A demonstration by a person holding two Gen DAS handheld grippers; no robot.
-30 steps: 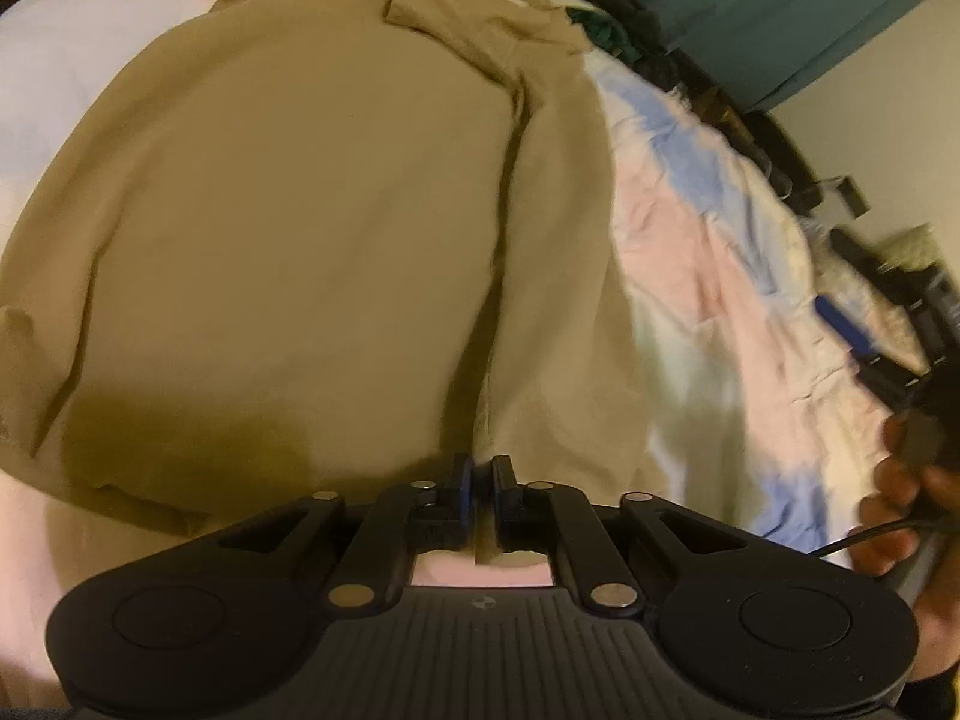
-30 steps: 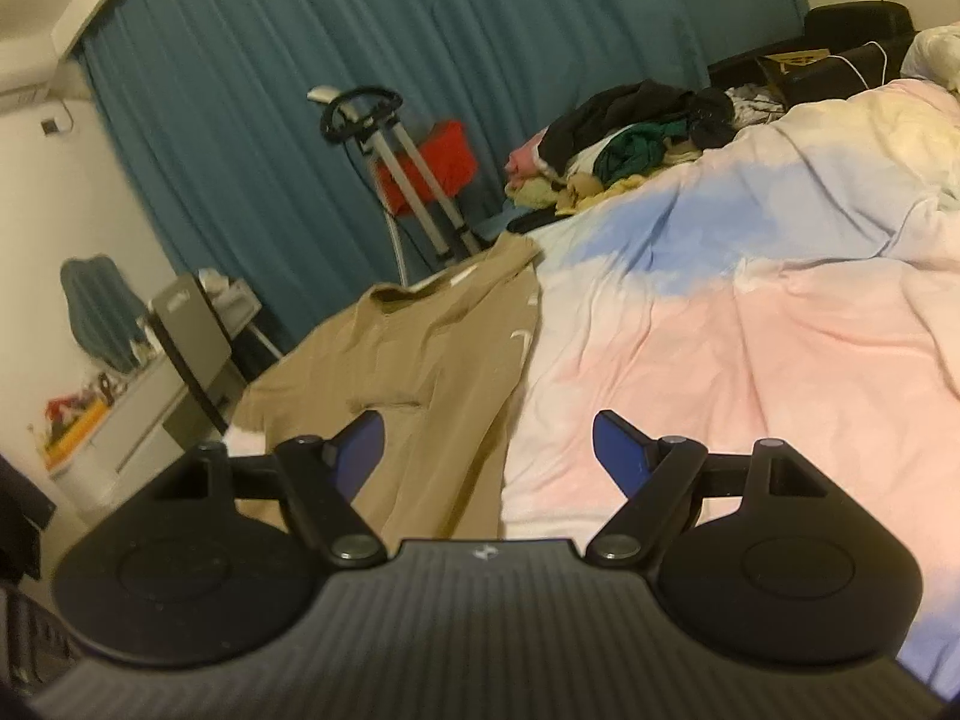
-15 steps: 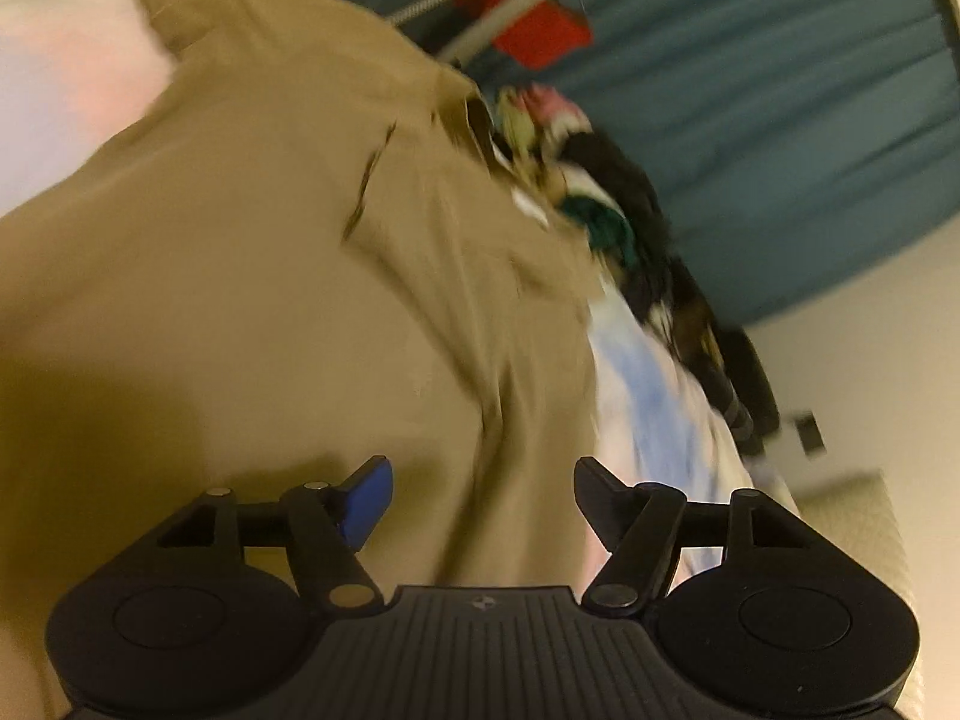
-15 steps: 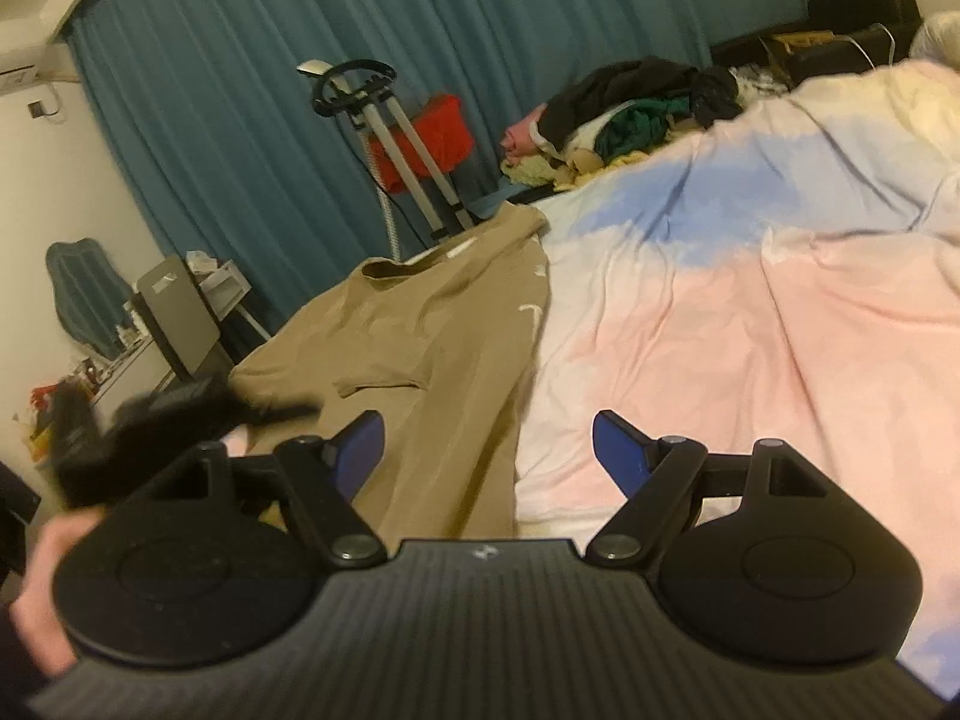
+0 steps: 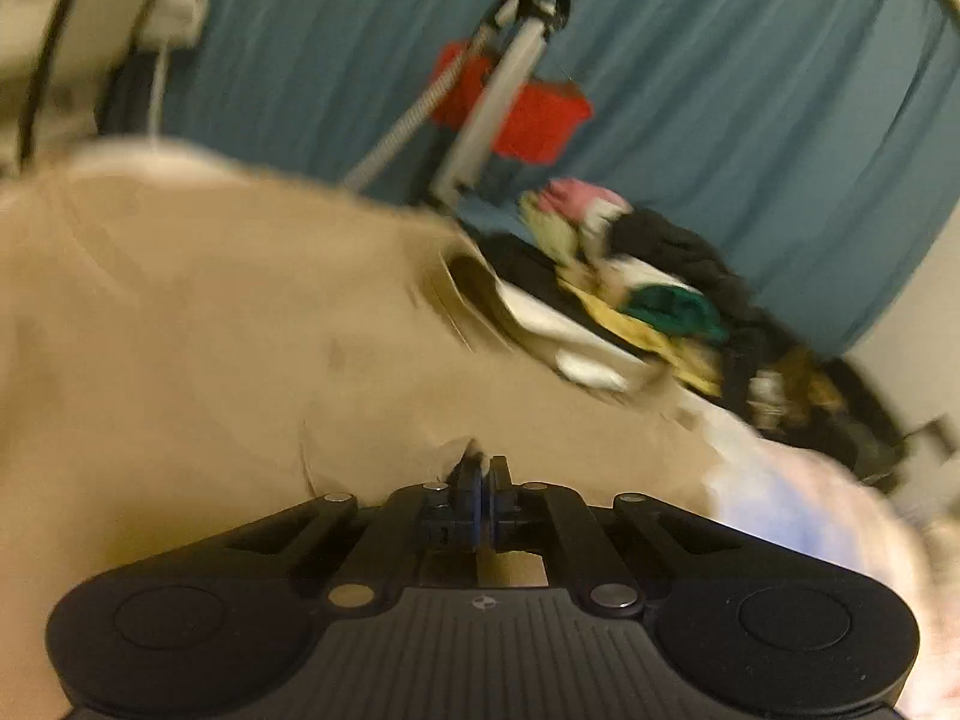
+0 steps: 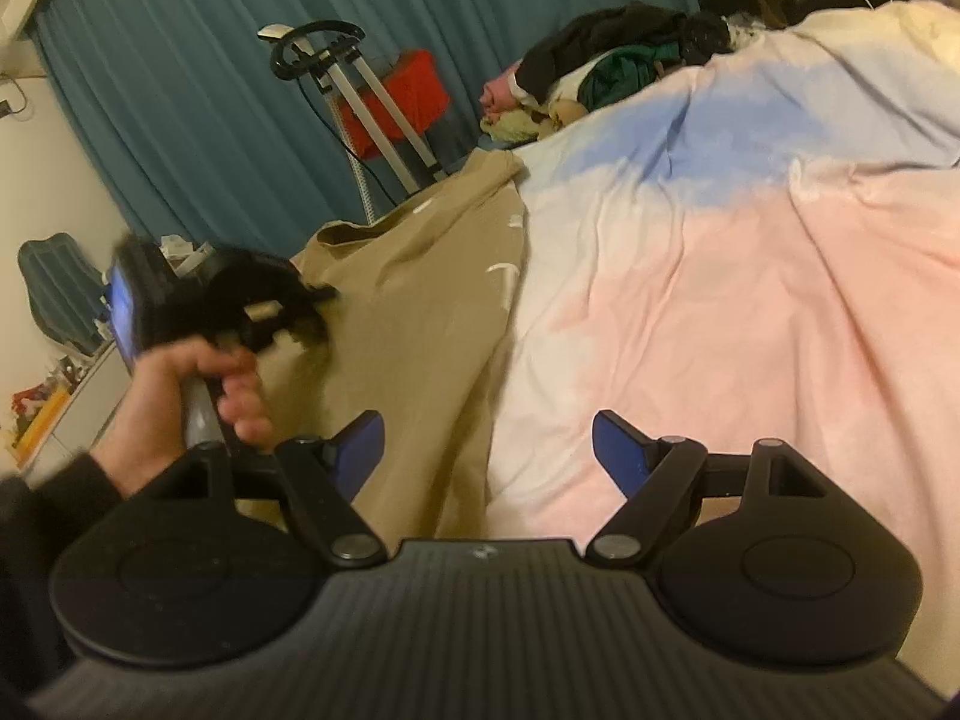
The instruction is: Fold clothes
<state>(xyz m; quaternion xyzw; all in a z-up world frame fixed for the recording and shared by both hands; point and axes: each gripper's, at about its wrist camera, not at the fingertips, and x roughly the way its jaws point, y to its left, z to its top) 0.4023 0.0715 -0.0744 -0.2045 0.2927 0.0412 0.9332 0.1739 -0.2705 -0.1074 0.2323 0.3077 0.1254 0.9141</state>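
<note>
A tan shirt [image 5: 210,348] lies spread on the bed and fills the left of the blurred left wrist view. My left gripper [image 5: 480,471] is shut on a fold of the tan shirt near its middle. In the right wrist view the shirt [image 6: 420,312] lies left of centre on the pastel duvet [image 6: 750,276], and the left gripper [image 6: 318,297], held by a hand, rests on it. My right gripper [image 6: 486,444] is open and empty, held over the shirt's near right edge.
A pile of mixed clothes [image 5: 648,294] lies at the far end of the bed, also in the right wrist view [image 6: 606,78]. Behind stand a garment steamer with a red part [image 6: 390,102], blue curtains [image 6: 180,90] and a desk at the left [image 6: 54,396].
My left gripper let go of the shirt's hem, opened, moved up the shirt and has shut on a fold near its middle. The right gripper stayed open and barely moved.
</note>
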